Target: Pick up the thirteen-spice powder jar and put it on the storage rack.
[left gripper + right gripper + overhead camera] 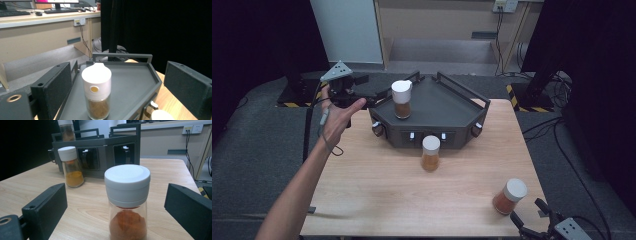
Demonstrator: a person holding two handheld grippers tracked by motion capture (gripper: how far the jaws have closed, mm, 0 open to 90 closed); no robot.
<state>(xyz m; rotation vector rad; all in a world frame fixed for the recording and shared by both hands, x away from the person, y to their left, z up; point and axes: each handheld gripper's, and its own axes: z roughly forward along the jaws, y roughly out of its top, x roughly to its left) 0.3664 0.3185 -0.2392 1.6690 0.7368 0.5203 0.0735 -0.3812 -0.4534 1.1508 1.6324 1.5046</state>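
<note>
- Loading spice jars onto the grey tray (447, 107) is the work judged to be in hand; the tray serves as landmark for every place below.
- Left claw (379, 96) stands at the tray's left edge, jaws wide apart; the brown-spice jar (401, 99) stands upright on the tray's floor near that edge, between the jaws but touched by neither pad. Nothing is held.
- Drawing this claw straight back, level and away from the tray, keeps either pad from clipping the jar's white cap (96, 78) and tipping it.
- Right claw (117, 207) waits at the counter's (382, 185) near right corner, well apart from the tray, jaws wide, empty. The red-spice jar (127, 202) stands between them, untouched.
- Closing on the glass body below the lid (127, 181), not on the lid itself, likely gives the firmer hold; centring first avoids pushing the jar sideways.
- Yellow-spice jar (430, 153) stands on the counter just in front of the tray's front wall; carrying the red-spice jar high over it avoids a knock.
- Setting down on a bare part of the tray's floor, apart from the brown-spice jar, leaves room for the claw to open.
</note>
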